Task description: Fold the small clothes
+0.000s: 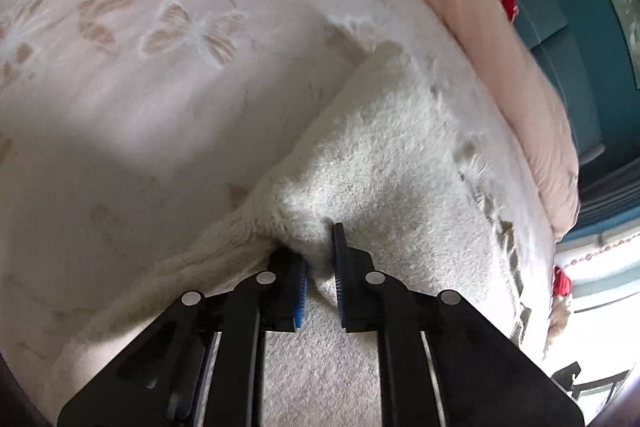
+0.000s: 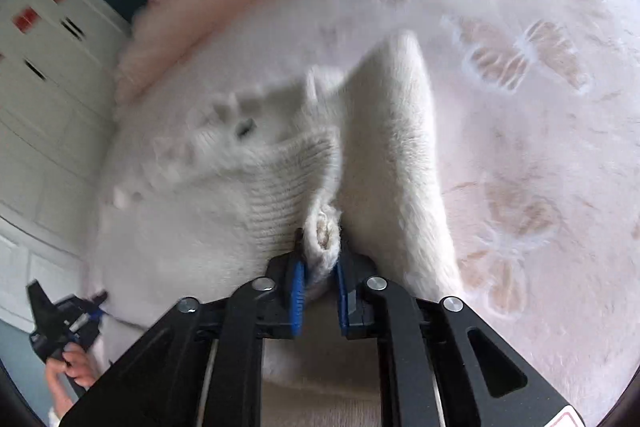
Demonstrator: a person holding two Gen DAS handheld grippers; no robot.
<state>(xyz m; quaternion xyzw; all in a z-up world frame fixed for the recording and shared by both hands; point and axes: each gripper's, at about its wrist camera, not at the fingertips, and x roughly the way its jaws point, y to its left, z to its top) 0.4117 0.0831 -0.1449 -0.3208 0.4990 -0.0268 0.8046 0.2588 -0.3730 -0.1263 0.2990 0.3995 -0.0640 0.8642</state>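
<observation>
White fluffy garment point(image 1: 384, 163) on the bed point(image 1: 160, 87) is pinched by both downward-angled grippers, left point(image 1: 320, 267) and right point(image 2: 320, 259), fingers clamped on fabric.

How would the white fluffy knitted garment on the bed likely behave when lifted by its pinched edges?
Probably floppy: the white knitted garment bunches between the right hand-held gripper pads. Likely light, since a small pinch by the left hand-held gripper tents it. Its fuzzy surface should resist slipping.

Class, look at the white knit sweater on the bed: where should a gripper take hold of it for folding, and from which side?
Probably the ribbed hem edge of the white knit sweater, approached from the near side: it bunches upward there, and the right gripper already pinches that fold.
</observation>
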